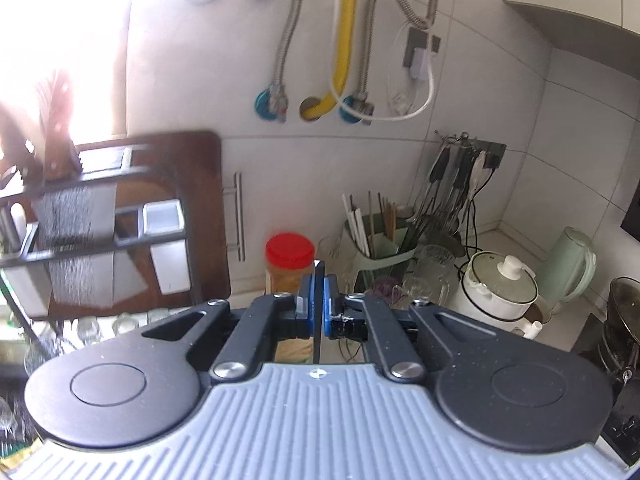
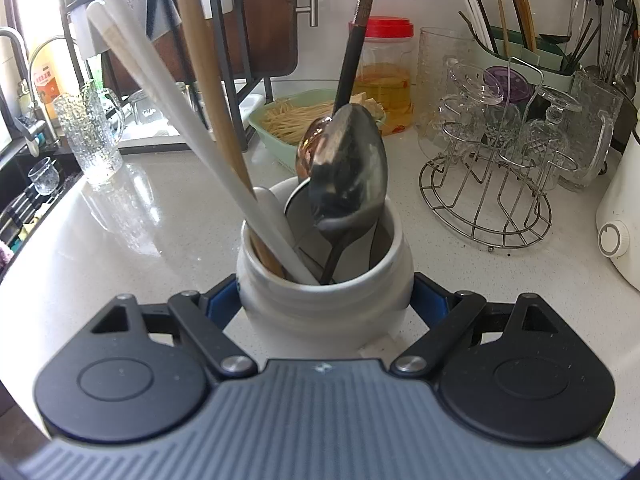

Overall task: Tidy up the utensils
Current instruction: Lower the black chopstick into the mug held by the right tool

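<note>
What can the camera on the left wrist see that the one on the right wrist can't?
Only the left wrist view shows the yellow pipe on the wall and the left hand-held gripper, shut on a thin dark utensil.

Only the right wrist view shows the right hand-held gripper clamping a white jar of spoons, and the wire glass rack.

Both show the red-lidded jar and the green chopstick holder.

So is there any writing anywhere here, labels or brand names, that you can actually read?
Nothing can be quoted with confidence.
Orange bottle label by the tap: printed characters, too small and blurred to read.
Band on the dark chopstick in the white jar: a pattern or print, illegible.
Red-lidded jar: no label visible.
Small emblem on the tongs' grey body: a mark, not text.
</note>
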Action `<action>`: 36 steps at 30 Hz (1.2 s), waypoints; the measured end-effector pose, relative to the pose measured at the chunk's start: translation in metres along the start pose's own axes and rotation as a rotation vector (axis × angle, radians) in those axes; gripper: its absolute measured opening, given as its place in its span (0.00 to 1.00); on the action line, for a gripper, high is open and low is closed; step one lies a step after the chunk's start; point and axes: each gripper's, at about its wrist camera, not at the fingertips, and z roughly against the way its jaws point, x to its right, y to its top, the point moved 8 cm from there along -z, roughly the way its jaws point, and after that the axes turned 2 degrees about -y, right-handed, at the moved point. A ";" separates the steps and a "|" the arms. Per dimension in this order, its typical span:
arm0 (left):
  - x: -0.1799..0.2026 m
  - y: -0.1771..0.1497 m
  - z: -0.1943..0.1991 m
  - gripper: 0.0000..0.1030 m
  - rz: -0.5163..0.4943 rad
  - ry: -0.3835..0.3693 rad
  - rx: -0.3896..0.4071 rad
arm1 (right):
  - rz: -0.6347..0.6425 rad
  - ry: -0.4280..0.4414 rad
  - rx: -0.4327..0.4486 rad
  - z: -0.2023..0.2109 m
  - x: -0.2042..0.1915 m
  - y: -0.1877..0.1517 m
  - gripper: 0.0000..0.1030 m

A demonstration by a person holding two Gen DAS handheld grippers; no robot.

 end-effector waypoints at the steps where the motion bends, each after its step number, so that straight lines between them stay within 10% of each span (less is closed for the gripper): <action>1: 0.002 0.003 0.000 0.05 -0.006 0.000 0.006 | 0.000 0.000 0.000 0.000 0.000 0.000 0.88; 16: 0.046 0.049 -0.003 0.05 -0.074 -0.089 0.086 | 0.000 0.005 0.007 0.001 0.000 0.000 0.88; 36: 0.073 0.025 -0.009 0.05 -0.024 -0.184 -0.028 | 0.011 0.018 0.020 0.001 0.000 -0.001 0.88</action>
